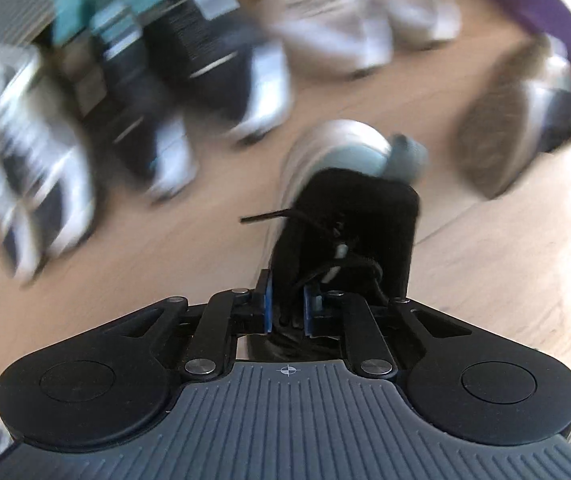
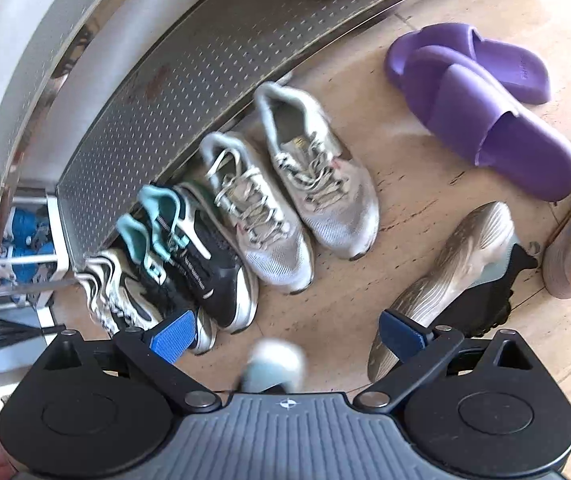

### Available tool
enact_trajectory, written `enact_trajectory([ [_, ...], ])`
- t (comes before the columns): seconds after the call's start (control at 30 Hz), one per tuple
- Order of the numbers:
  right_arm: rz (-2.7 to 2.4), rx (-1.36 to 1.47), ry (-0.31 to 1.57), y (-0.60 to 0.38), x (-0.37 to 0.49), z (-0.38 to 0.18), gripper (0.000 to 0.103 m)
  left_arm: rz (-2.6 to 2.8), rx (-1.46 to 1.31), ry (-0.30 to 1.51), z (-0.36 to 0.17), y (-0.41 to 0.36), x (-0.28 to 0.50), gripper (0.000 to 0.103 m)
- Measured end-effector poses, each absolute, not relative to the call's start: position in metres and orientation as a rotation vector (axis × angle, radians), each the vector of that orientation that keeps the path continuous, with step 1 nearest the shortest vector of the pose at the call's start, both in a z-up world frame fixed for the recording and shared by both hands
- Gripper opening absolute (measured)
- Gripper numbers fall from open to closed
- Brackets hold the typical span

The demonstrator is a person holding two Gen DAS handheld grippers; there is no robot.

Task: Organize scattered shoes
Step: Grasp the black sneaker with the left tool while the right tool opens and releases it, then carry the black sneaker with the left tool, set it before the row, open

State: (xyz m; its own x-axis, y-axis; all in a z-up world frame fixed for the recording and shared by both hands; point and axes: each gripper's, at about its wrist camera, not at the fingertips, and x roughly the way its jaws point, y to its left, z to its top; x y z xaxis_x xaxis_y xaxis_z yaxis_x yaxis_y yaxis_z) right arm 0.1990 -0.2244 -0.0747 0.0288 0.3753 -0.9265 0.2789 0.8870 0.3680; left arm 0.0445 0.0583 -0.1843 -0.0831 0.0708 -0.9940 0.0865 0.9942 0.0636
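Two tools over the shoe row

Left tool [image 1: 287,312] is clamped on the collar of a black shoe [image 1: 349,216] with a pale grey-blue toe, which hangs above the wooden floor [image 1: 165,248]. Right tool [image 2: 285,334] stands with its blue pads apart, nothing between them. Below it, grey sneakers [image 2: 285,204] and black-and-teal sneakers [image 2: 201,256] line up against the perforated metal rack [image 2: 189,92]. Purple slides [image 2: 481,108] lie stacked nearby; another black shoe [image 2: 457,276] lies sole up.
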Motion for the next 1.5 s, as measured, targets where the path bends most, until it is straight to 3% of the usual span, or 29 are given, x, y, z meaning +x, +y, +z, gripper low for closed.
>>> enact_trajectory([
  [0.07,0.101,0.508,1.576,-0.216,0.197,-0.078,0.1,0.105,0.022,1.65,-0.188,0.091,0.047,0.023],
  [0.1,0.11,0.495,1.582,-0.212,0.196,-0.08,0.1,0.153,-0.048,1.663,-0.187,0.106,0.049,0.048],
  [0.13,0.116,0.48,1.589,-0.208,0.196,-0.082,0.1,0.187,-0.071,1.676,-0.184,0.114,0.051,0.065],
  [0.37,0.121,0.388,1.616,-0.195,0.192,-0.093,0.1,0.216,0.088,1.664,-0.146,0.115,0.058,0.081],
  [0.57,0.157,0.353,1.607,-0.178,0.187,-0.085,0.1,0.14,-0.037,1.566,-0.13,0.114,0.056,0.078],
  [0.63,0.171,0.323,1.605,-0.169,0.187,-0.087,0.1,0.092,-0.068,1.54,-0.141,0.113,0.05,0.07],
  [0.77,0.196,0.296,1.588,-0.155,0.189,-0.095,0.099,0.03,-0.025,1.569,-0.162,0.111,0.05,0.063],
  [1.03,0.154,0.252,1.638,-0.167,0.179,-0.117,0.099,0.009,0.195,1.572,-0.217,0.088,0.069,0.066],
  [1.07,0.15,0.253,1.647,-0.17,0.177,-0.119,0.099,0.002,0.198,1.584,-0.226,0.085,0.069,0.062],
  [1.13,0.149,0.251,1.664,-0.175,0.173,-0.122,0.099,-0.006,0.153,1.646,-0.228,0.086,0.065,0.013],
  [1.3,0.157,0.249,1.664,-0.178,0.171,-0.12,0.099,0.074,0.058,1.83,-0.231,0.115,0.041,0.01],
  [1.43,0.181,0.249,1.654,-0.177,0.168,-0.117,0.099,0.195,0.041,1.79,-0.232,0.136,0.04,0.014],
  [1.47,0.183,0.244,1.651,-0.177,0.167,-0.116,0.099,0.247,0.041,1.752,-0.228,0.141,0.047,0.021],
  [1.5,0.182,0.239,1.646,-0.178,0.166,-0.115,0.099,0.3,0.04,1.711,-0.224,0.147,0.054,0.043],
])
